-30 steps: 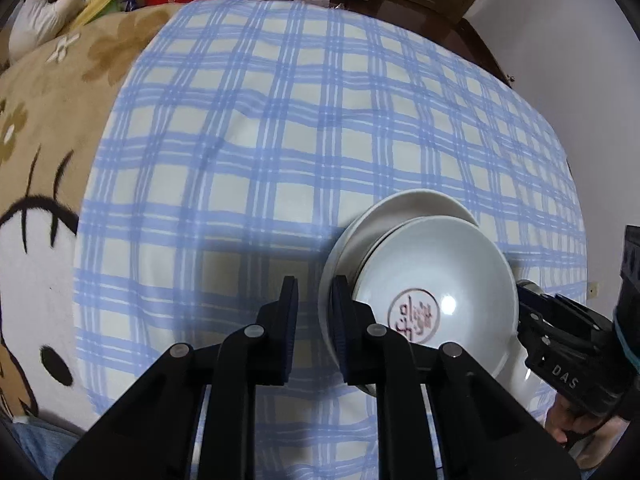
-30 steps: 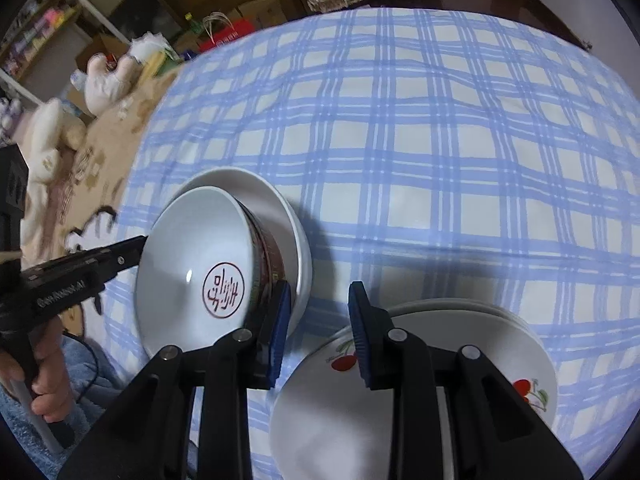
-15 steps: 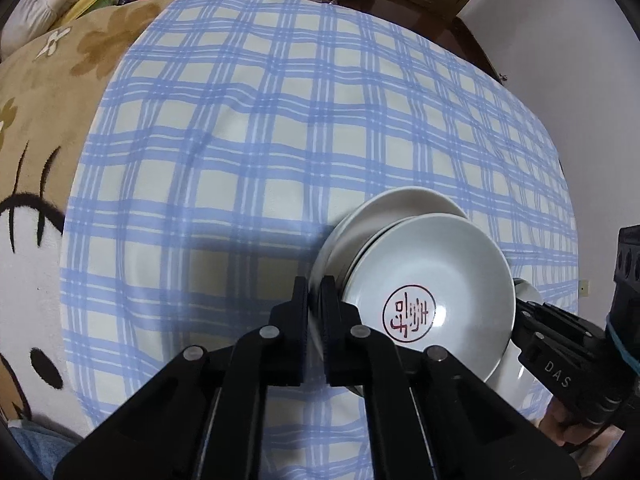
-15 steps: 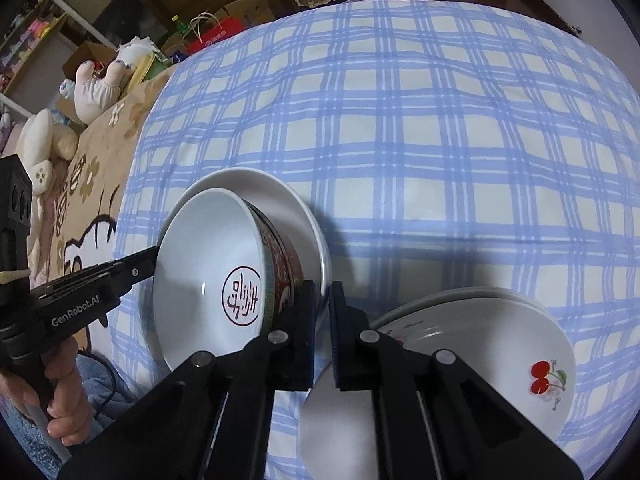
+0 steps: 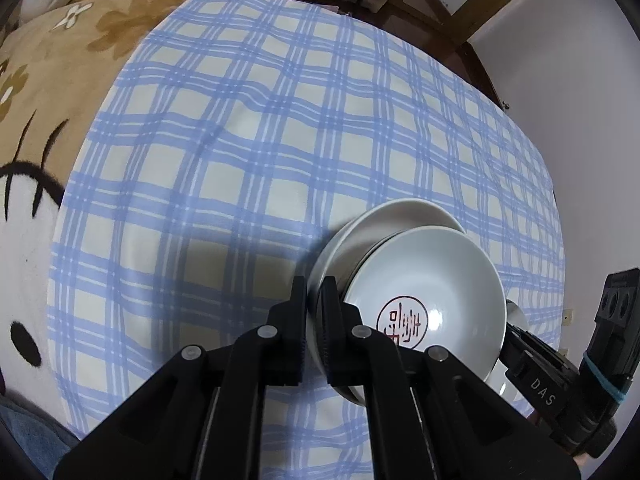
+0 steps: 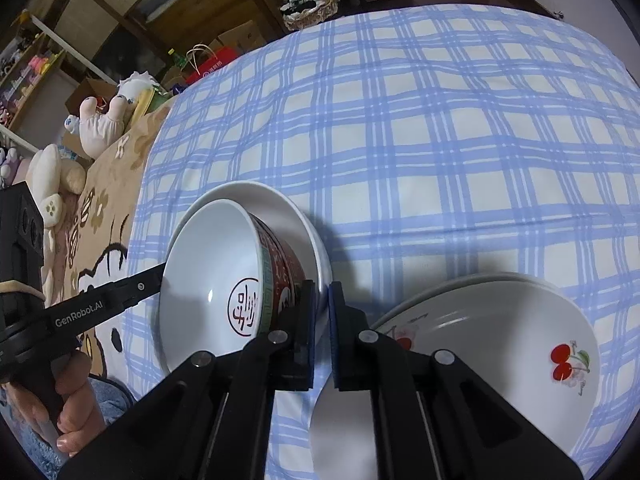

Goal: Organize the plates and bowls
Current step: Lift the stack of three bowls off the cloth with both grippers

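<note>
A white bowl with a red seal mark and a red patterned outside sits tilted inside a larger plain white bowl on the blue checked cloth. My left gripper is shut on the near rim of the plain white bowl. My right gripper is shut on the opposite rim of the same bowl. A stack of white cherry-print plates lies to the right of the right gripper. The left gripper's body shows in the right wrist view, the right one's in the left wrist view.
The blue checked cloth covers a soft surface. A brown cartoon blanket lies to its left. Stuffed toys, a red bag, boxes and a basket stand beyond the far edge. A white wall is on the right.
Both grippers have closed from open onto opposite rims of the plain white bowl. The nested bowls now sit higher and more tilted in both views.
</note>
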